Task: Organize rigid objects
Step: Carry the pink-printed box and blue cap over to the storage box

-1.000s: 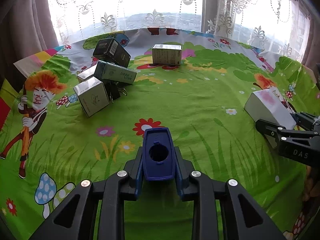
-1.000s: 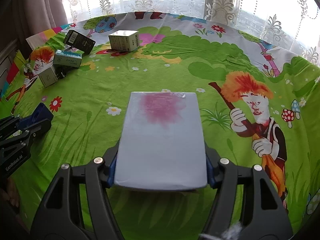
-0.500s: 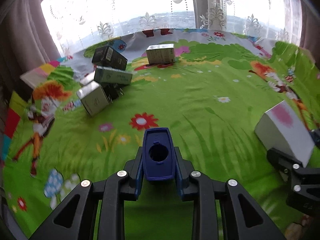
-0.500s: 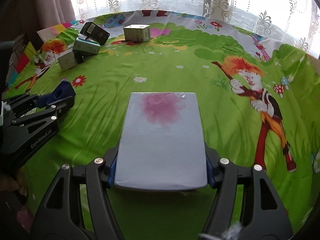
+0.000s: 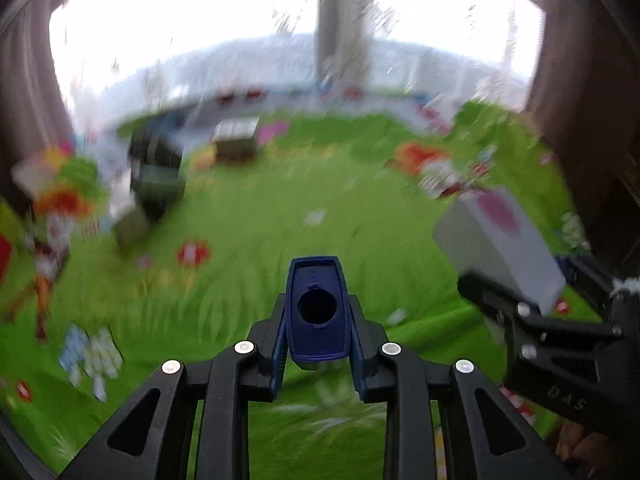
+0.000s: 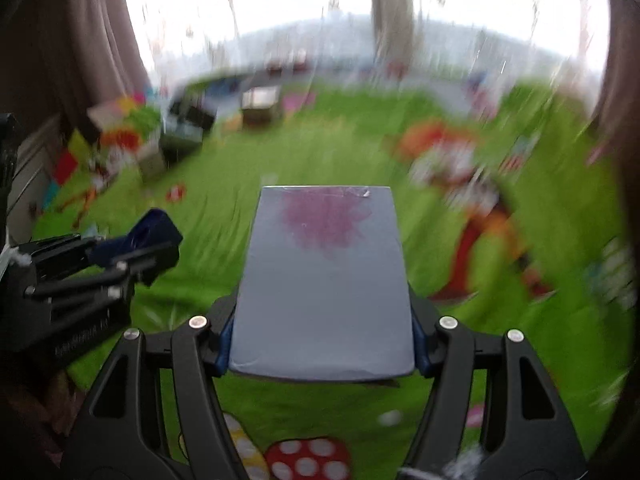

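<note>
My left gripper [image 5: 318,328] is shut on a small dark blue plastic piece [image 5: 316,308] with a round hole, held above the green cartoon cloth [image 5: 256,232]. My right gripper [image 6: 322,340] is shut on a white box with a pink blotch [image 6: 324,276], also held off the cloth. The same white box [image 5: 500,240] shows at the right of the left wrist view, and the blue piece [image 6: 150,232] shows at the left of the right wrist view. Both views are blurred by motion.
Several small boxes form a loose pile [image 5: 156,176] at the far left of the cloth, with one box [image 5: 236,140] standing apart near the far edge. Brown curtains [image 6: 72,48] and a bright window with lace lie beyond. The cloth's middle is open green.
Both grippers have pulled back and risen with their loads; the box pile looks smaller and farther. The right gripper and white box sit closer to the left one. The grips are unchanged.
</note>
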